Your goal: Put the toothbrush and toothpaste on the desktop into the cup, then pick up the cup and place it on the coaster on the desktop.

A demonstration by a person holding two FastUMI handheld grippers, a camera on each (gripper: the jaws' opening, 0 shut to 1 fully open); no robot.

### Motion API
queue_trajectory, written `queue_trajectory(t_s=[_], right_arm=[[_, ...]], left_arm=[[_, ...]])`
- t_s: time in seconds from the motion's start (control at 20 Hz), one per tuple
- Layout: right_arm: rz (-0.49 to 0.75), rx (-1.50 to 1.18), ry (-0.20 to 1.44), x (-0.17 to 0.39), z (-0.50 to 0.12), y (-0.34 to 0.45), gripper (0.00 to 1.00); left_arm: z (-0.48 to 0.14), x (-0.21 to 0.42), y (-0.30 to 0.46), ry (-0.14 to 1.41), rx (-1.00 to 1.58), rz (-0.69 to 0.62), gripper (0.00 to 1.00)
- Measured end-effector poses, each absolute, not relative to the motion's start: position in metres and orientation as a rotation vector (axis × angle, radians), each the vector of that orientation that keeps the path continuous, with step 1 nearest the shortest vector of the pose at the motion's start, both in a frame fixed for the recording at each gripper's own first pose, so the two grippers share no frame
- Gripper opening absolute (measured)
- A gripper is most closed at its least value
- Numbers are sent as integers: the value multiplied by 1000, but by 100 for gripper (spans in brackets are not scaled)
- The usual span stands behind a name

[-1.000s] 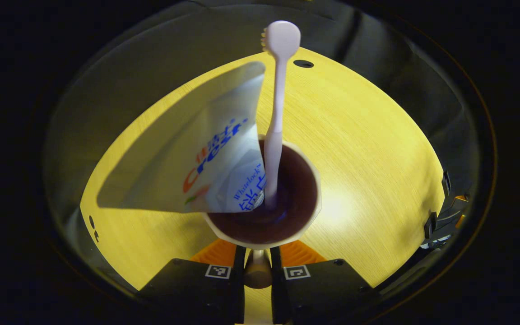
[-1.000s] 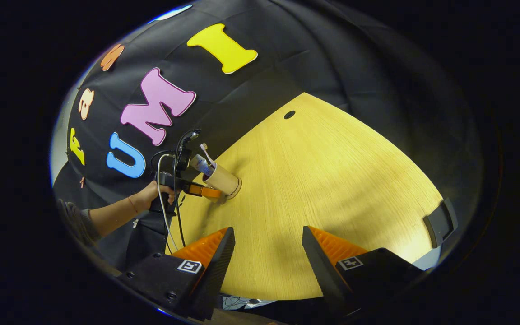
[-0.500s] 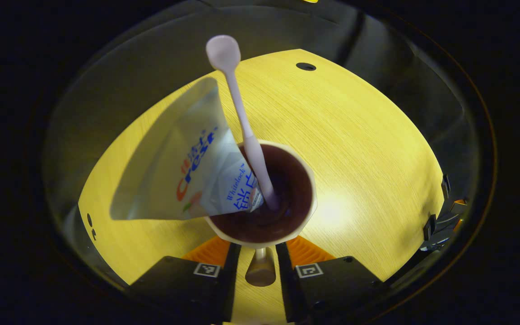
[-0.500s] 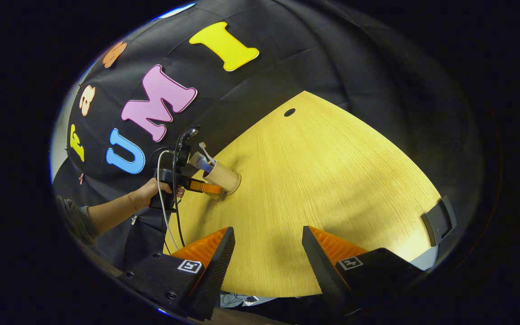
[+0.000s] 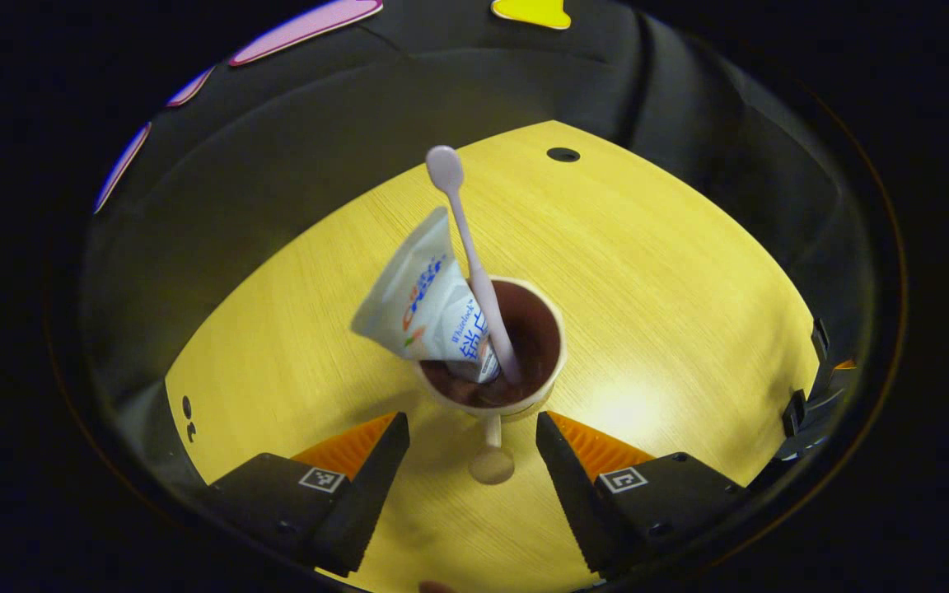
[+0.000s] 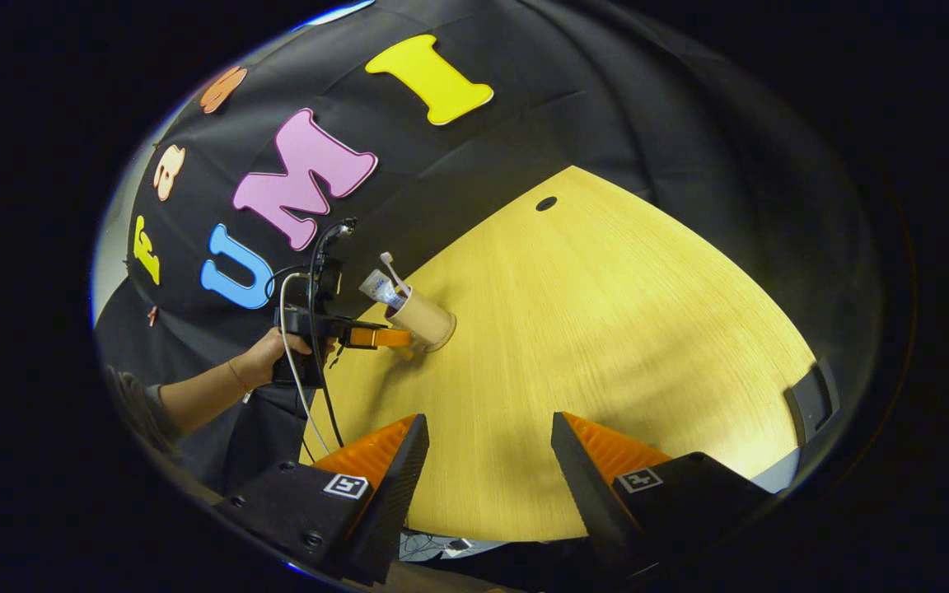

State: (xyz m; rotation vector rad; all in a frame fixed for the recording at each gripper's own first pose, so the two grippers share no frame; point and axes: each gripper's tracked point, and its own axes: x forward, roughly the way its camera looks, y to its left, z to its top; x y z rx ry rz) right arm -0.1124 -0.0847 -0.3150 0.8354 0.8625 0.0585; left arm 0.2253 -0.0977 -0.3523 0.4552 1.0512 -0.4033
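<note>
With the cup [image 5: 491, 350] at frame centre holding toothbrush [image 5: 466, 247] and toothpaste [image 5: 421, 301], the left hand-held gripper [image 5: 472, 457] stands wide open, gripping nothing. Draw it straight back, clear of the handle. The right hand-held gripper [image 6: 487, 457] at the bottom gapes empty too.

My right gripper [image 6: 487, 461] hangs over the near edge of the yellow wooden desktop [image 6: 606, 329], its two fingers spread wide with nothing between them. Across the desk to the left, my other hand [image 6: 264, 356] grips the left gripper [image 6: 388, 338], which points at the tan cup [image 6: 423, 317] standing near the desk's far-left edge; whether its fingers touch the cup cannot be told from here. The toothbrush [image 6: 392, 270] and toothpaste [image 6: 379, 287] stick up out of the cup. A small dark hole [image 6: 546, 203] marks the desk's far corner, and a dark object [image 6: 808, 401] sits at its right edge.
</note>
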Motion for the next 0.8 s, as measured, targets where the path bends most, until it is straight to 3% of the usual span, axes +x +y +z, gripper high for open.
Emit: queue_trajectory(t_s=[0.8], right_arm=[[206, 776, 839, -55, -278, 1, 93]], left_arm=[[-221, 107, -7, 772, 115, -261, 96]])
